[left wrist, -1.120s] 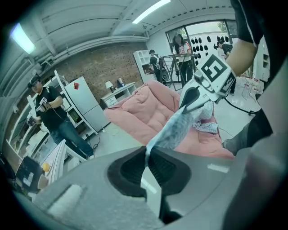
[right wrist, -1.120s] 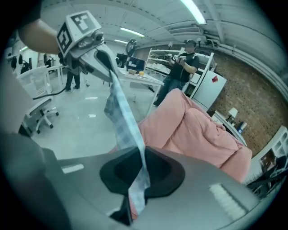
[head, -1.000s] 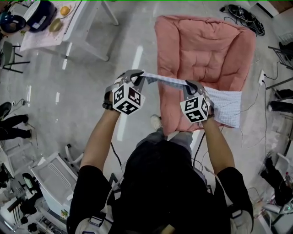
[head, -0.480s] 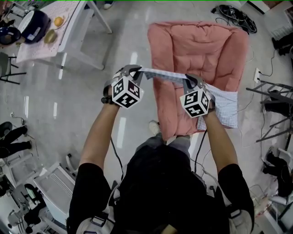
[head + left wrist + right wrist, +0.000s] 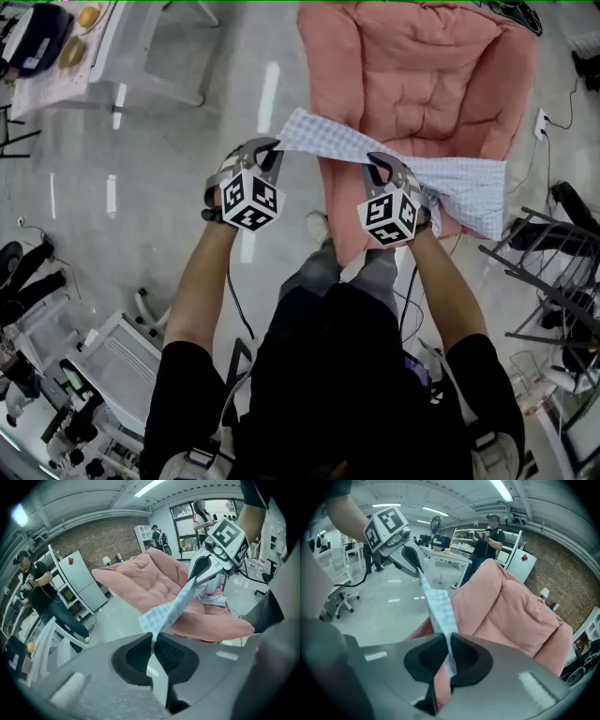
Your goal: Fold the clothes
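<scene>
A light blue checked cloth [image 5: 328, 142] is stretched between both grippers above the near edge of a pink cushion [image 5: 412, 75]. My left gripper [image 5: 272, 148] is shut on the cloth's left end, seen pinched between its pads [image 5: 152, 639]. My right gripper [image 5: 377, 165] is shut on the cloth further right, where it runs through the jaws [image 5: 449, 653]. The rest of the cloth [image 5: 473, 192] trails to the right over the cushion's edge. In the left gripper view the taut cloth [image 5: 176, 606] leads up to the other gripper.
The pink cushion [image 5: 520, 611] lies on a grey floor [image 5: 141, 187]. A white table [image 5: 103, 47] stands at the far left, a white cart [image 5: 103, 366] at the near left. Dark metal racks [image 5: 553, 272] and cables line the right side. People stand in the background [image 5: 33, 588].
Both grippers have come down with the cloth held taut between them. The cloth now hangs lower and closer to the cushion's near edge.
</scene>
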Demonstrator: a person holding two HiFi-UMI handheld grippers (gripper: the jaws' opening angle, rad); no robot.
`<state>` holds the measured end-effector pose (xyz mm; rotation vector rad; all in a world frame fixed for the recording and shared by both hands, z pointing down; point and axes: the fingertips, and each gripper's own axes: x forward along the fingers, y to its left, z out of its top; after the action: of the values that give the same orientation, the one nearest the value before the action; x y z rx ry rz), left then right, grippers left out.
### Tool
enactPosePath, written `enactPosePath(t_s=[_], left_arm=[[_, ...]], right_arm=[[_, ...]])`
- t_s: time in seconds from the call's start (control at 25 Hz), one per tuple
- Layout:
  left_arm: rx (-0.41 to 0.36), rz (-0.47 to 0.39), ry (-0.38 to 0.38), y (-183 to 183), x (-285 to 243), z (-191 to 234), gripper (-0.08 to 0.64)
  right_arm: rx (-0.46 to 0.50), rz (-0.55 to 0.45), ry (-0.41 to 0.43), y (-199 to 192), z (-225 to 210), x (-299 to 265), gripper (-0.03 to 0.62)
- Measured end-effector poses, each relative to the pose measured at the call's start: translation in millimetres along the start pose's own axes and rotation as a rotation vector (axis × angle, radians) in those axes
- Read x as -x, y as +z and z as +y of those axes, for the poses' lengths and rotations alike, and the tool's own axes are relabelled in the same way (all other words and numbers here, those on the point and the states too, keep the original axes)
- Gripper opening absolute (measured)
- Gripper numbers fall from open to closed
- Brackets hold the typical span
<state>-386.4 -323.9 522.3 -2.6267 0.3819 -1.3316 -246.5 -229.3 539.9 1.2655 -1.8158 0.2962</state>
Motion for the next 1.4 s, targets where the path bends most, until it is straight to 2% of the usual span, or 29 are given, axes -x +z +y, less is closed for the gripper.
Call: enactPosePath(t_s=[0.28,0.52,0.68,0.96,1.2,1.4], left_arm=[[0.013,0.092,-0.074,-65.8,-27.6,-60.4,0.017],[0.133,0.109,-0.111,-88.5,-28.9,-87.4,0.017],[0.167,0.081,-0.127,-75.9,-13.2,-91.8,0.017],[0.111,0.033,-0.123,-40.1,32.2,-99.2,0.015],[0.154,0.050,-0.102,-24.2,71.3,-119.0,0.015],[0.233,0.076,-0.148,-34.2,88.5,-142.7,0.015]], right_arm=[[0.035,0.052,0.077,-47.8,59.8,-24.6,0.020],[0.021,0.081,0.102,-65.2,83.8,-26.4,0.021],[0.011,0.044,0.069,-54.8,68.4,-14.6,0.021],[0.060,-0.013,0.043,-35.1,47.8,29.8,0.021],[0.116,-0.062,0.117,-35.3,57.3,70.6,0.021],[0.142,-0.083,0.188,-37.3,71.3,85.8,0.021]])
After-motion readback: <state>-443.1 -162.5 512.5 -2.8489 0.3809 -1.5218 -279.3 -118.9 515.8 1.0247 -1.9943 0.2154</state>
